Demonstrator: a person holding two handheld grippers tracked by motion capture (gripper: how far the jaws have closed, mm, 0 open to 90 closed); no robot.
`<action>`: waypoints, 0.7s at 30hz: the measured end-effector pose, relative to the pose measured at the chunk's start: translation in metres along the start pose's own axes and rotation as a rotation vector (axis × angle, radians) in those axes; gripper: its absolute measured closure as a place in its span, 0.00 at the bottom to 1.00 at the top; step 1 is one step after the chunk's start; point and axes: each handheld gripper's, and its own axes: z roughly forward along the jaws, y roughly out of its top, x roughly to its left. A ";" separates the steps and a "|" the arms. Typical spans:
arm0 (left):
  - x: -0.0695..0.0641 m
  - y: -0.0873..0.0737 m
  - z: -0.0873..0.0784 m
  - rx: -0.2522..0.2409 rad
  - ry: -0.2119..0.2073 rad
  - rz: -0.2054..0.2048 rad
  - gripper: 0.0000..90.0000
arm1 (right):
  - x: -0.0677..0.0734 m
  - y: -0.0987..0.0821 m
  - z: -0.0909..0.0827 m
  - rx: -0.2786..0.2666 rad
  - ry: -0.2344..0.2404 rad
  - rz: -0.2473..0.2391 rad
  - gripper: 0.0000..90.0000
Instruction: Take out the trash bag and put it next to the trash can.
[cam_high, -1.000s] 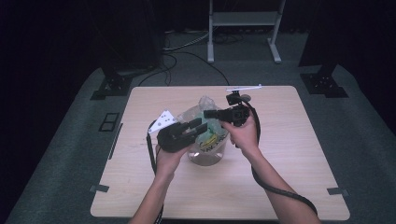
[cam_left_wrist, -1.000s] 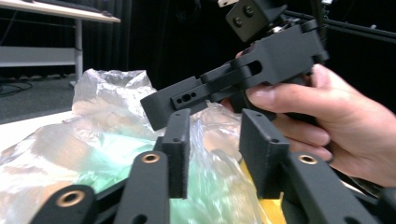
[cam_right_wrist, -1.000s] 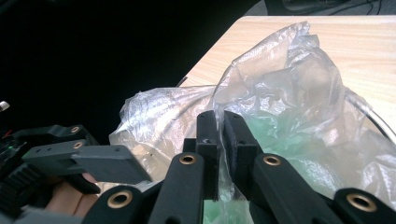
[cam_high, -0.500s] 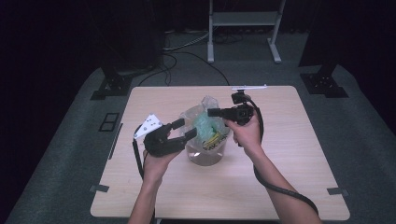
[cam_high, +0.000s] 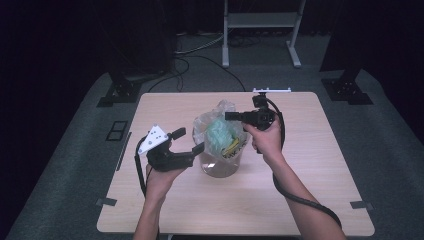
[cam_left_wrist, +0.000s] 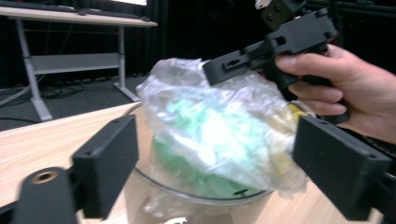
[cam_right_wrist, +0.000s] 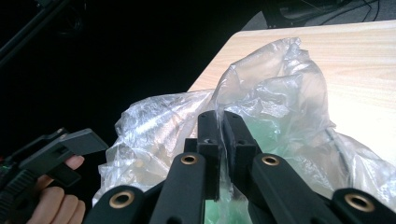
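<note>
A clear plastic bag (cam_high: 218, 131) with green and yellow contents sits in a round clear bowl (cam_high: 220, 165) at the table's middle. My right gripper (cam_high: 231, 116) is over the bag's top, shut on a fold of the plastic bag (cam_right_wrist: 261, 88); the film runs between its closed jaws (cam_right_wrist: 219, 128). My left gripper (cam_high: 188, 141) is held just left of the bowl, open, its jaws apart and pointing at the bag. From the left gripper view, the bag (cam_left_wrist: 219, 126) lies ahead between the wide-open pads (cam_left_wrist: 109, 161), not touching them, with the right gripper (cam_left_wrist: 261, 53) above it.
The light wooden table (cam_high: 310, 200) has bare room all around the bowl. A metal stand (cam_high: 260, 22) and dark equipment bases (cam_high: 120, 90) stand on the floor beyond the far edge. A cable (cam_high: 300, 197) trails along my right forearm.
My left gripper has drawn back to the left, off the bag, and now stands open beside the bowl. The right gripper has kept its pinch at the bag's top.
</note>
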 end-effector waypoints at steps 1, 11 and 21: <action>0.001 -0.001 -0.001 0.000 0.001 -0.001 0.12 | 0.000 0.001 -0.001 -0.004 0.002 0.002 0.97; 0.015 -0.008 -0.010 0.004 0.040 -0.038 0.09 | 0.003 0.011 -0.014 -0.044 0.018 0.011 0.97; 0.030 -0.024 -0.005 0.053 0.077 -0.057 0.09 | 0.007 0.020 -0.027 -0.084 0.046 0.019 0.97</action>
